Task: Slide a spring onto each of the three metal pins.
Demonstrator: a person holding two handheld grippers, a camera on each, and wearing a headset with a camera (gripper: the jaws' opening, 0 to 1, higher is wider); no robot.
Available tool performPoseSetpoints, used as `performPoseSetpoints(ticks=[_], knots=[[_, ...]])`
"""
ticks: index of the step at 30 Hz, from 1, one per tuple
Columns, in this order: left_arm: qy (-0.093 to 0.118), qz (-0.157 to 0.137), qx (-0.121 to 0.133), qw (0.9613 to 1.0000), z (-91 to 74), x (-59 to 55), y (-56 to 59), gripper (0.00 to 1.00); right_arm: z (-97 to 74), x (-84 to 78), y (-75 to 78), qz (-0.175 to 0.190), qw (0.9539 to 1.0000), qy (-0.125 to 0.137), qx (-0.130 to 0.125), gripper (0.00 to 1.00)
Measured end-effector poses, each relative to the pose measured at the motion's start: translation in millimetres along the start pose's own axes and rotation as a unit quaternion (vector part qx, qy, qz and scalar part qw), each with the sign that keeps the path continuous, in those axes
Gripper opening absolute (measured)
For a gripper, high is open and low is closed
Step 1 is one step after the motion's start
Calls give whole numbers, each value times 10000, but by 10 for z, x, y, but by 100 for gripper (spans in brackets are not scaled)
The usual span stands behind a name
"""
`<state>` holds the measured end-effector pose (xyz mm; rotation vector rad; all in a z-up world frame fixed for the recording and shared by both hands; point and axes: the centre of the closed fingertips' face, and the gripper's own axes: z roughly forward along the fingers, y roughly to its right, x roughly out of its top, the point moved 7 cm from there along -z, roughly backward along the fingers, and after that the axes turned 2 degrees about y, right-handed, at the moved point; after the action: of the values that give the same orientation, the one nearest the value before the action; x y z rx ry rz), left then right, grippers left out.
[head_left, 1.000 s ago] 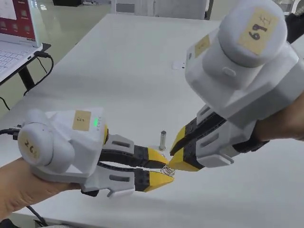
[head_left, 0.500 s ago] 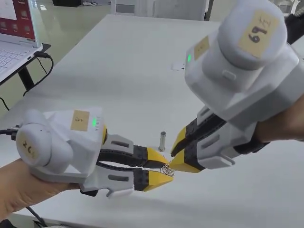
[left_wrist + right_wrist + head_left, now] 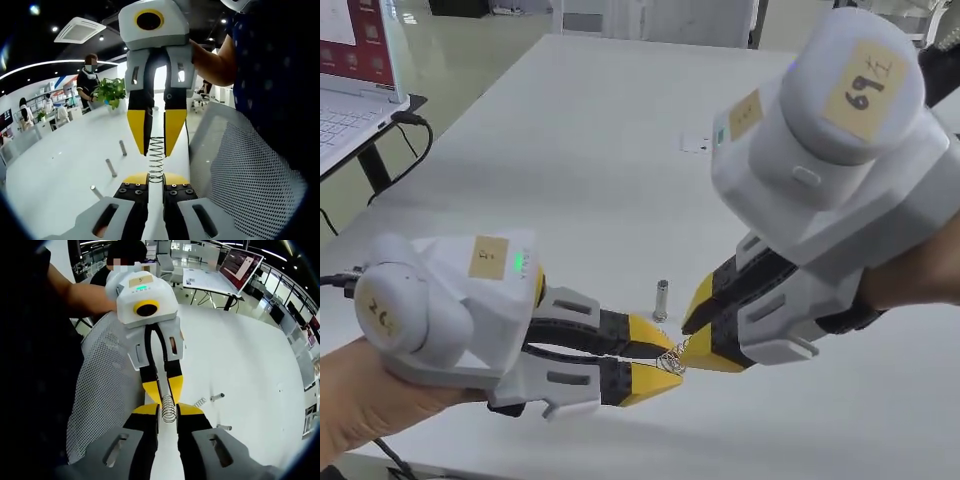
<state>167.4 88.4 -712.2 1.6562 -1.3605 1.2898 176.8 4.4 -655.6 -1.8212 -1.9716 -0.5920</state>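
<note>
On the white counter (image 3: 570, 150), the step in hand looks like a regrip of 1 spring between the 2 tongs. It should go well if just 1 of them keeps the coil, gripped near its end, leaving the other end open for a pin. The left tongs (image 3: 665, 362) reach in roughly level from the person's left, pressed together on 1 end of the spring. The right tongs (image 3: 688, 335) slant steeply down from the upper right and pinch the other end, tips almost meeting the left ones. Releasing 1 side gently seems wise, since the coil could flick away. The 3 metal pins (image 3: 111, 167) stand bare on the counter just beyond the tips. The held spring (image 3: 156, 157) spans the air between both tips, and a 2nd spring (image 3: 200, 401) lies near the pins.
</note>
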Motion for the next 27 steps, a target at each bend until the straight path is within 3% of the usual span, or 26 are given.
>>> performPoseSetpoints(ticks=[27], knots=[[45,-26,72,10000,12,24,9,2,71,-59,24,92,9999,-92,2,8]])
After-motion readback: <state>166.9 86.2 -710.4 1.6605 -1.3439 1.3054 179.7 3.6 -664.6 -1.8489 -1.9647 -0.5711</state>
